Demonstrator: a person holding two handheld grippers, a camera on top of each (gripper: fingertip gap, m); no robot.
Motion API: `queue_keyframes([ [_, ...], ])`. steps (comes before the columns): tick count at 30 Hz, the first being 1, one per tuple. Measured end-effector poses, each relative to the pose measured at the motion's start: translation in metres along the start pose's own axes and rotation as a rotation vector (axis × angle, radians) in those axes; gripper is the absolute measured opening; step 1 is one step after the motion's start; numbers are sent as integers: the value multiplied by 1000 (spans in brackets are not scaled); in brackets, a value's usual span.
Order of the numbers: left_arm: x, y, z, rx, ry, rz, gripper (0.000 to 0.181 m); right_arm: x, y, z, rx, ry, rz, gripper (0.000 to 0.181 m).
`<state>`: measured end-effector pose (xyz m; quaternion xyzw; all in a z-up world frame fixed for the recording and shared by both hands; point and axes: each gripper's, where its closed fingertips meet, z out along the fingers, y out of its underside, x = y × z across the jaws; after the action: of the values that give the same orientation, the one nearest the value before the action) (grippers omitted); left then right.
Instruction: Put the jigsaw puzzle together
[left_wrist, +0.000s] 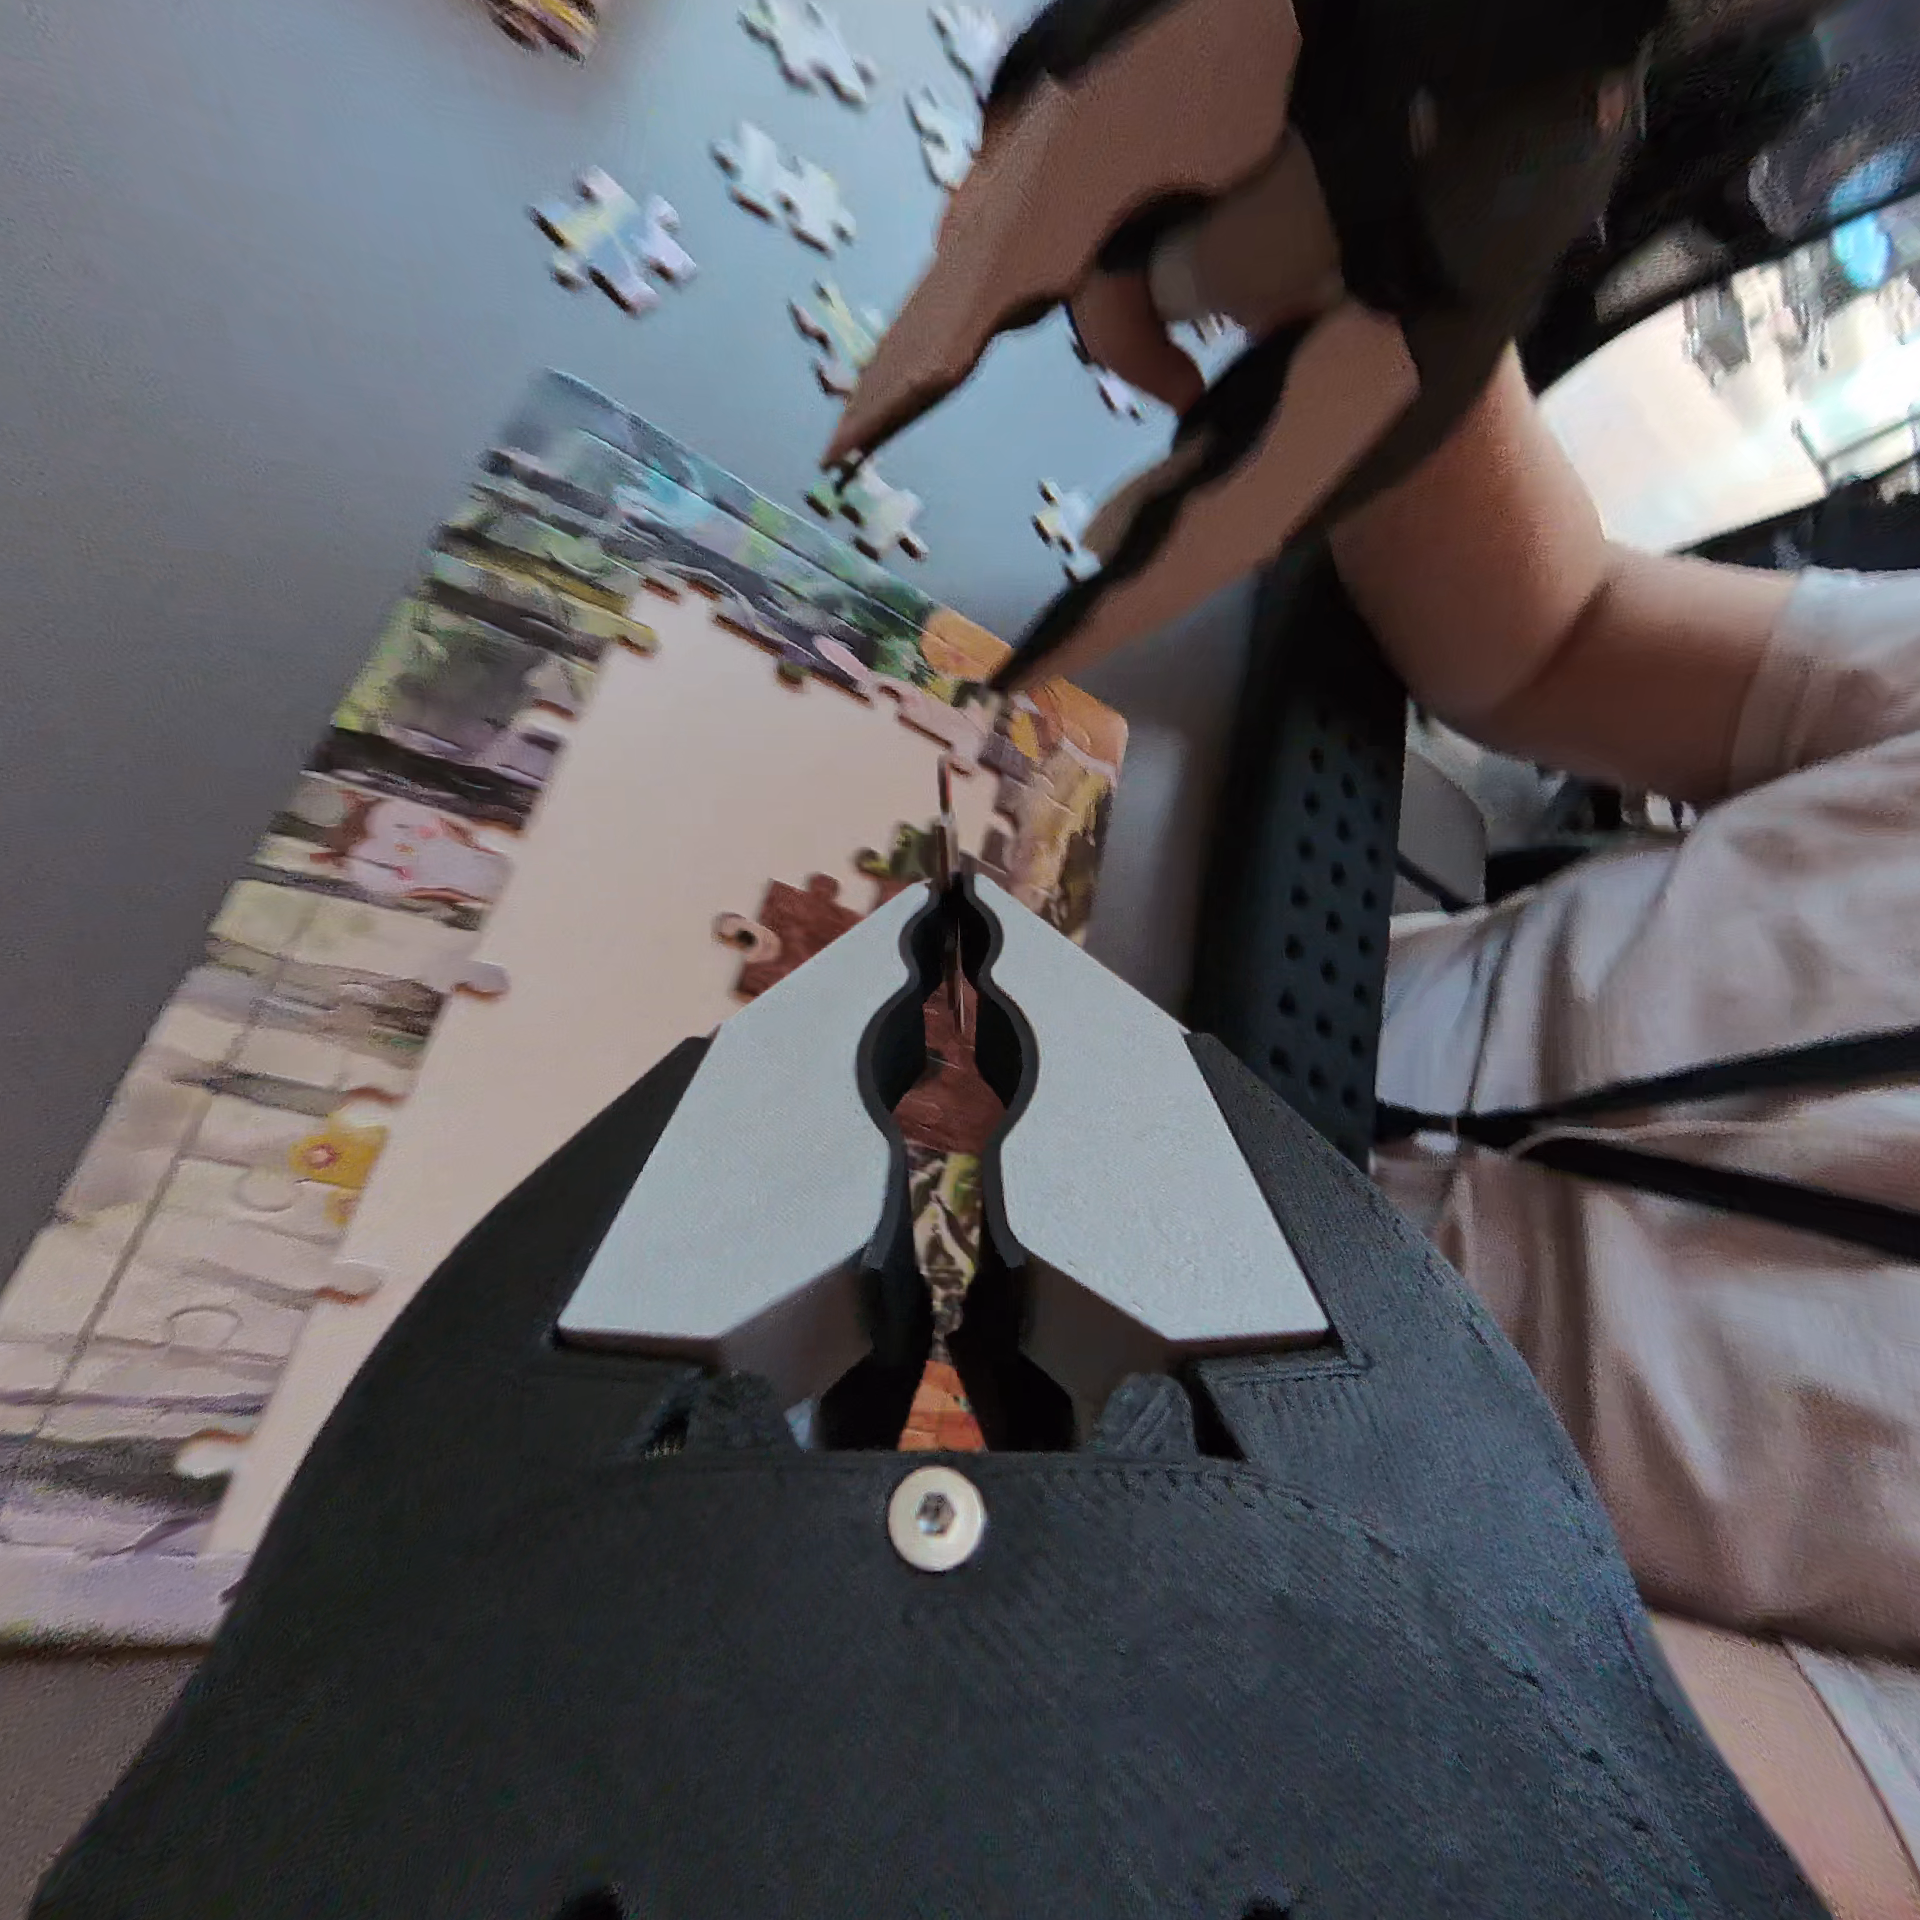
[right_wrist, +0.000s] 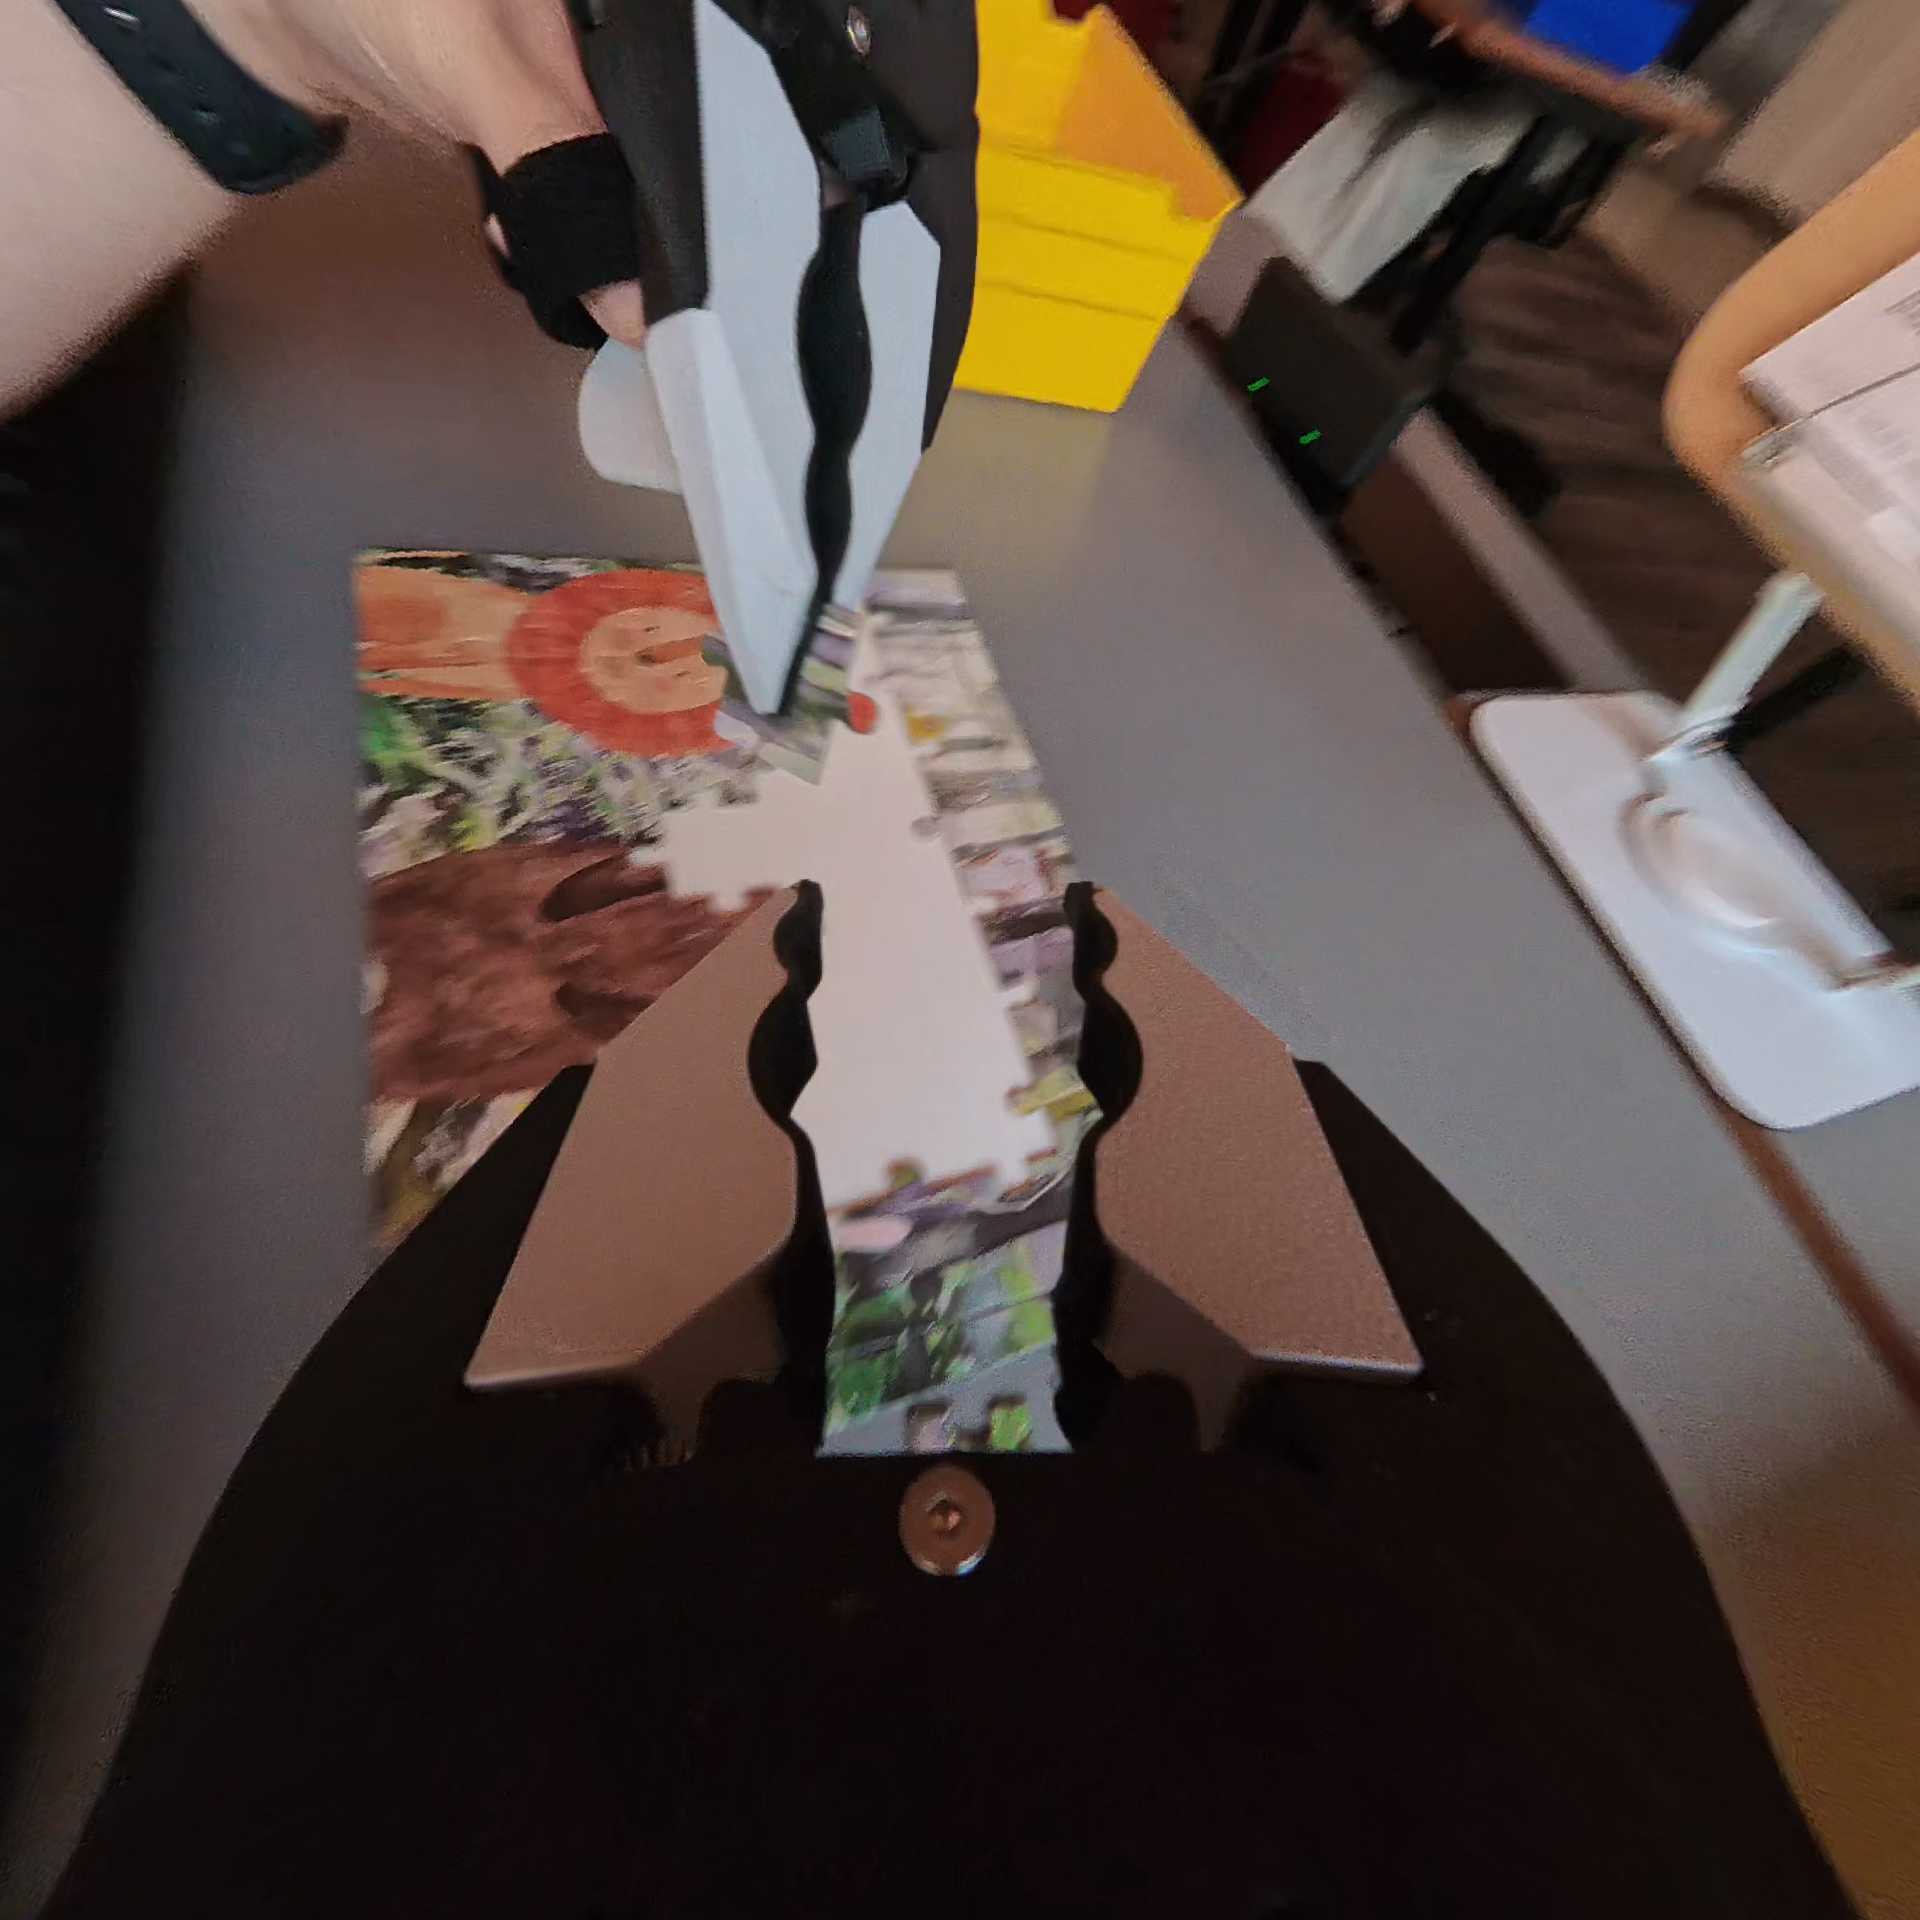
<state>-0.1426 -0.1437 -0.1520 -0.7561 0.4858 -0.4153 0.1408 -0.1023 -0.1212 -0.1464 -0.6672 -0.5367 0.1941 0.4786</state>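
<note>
Left gripper (left_wrist: 951, 894): clenched on one puzzle piece (right_wrist: 800, 675), edge-on, above the puzzle (right_wrist: 499, 935).
Right gripper (right_wrist: 940, 904): released, empty, over the bare middle.
Loose pieces (left_wrist: 613, 239): scattered on the table (right_wrist: 1247, 727).
Handling: judged light, thin, stiff; best pinched across faces.

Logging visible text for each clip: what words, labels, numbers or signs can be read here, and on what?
Printed sheet at the right edge: lines of print, too blurred to read.
Black box beside the table: green lit marks, too small to read.
Jigsaw puzzle: picture only, no words seen.
Left gripper, shut on a puzzle piece, and right gripper: no markings seen.
</note>
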Motion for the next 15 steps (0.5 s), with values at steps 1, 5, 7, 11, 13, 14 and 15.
queue_keyframes([
  [1, 13, 10, 6, -60, 38, 36, 0, -5, 7, -8, -40, -63, 37, 37],
  [5, 40, 38, 30, -261, 60, 186, 0, -28, -7, -38, -25, -203, 104, 19],
  [7, 41, 45, 38, -321, 34, 234, 0, -44, -22, -42, 36, -271, 118, 23],
  [11, 42, 47, 45, -342, 35, 248, 0, -76, -19, -26, -14, -400, 114, 27],
  [13, 43, 47, 45, -334, 43, 249, 0, -83, -15, -15, -40, -428, 134, 27],
  [14, 43, 46, 44, -328, 46, 251, 0, -84, -10, -8, -68, -429, 136, 27],
  [15, 43, 45, 44, -324, 47, 253, 0, -84, -5, -3, -88, -432, 139, 27],
])
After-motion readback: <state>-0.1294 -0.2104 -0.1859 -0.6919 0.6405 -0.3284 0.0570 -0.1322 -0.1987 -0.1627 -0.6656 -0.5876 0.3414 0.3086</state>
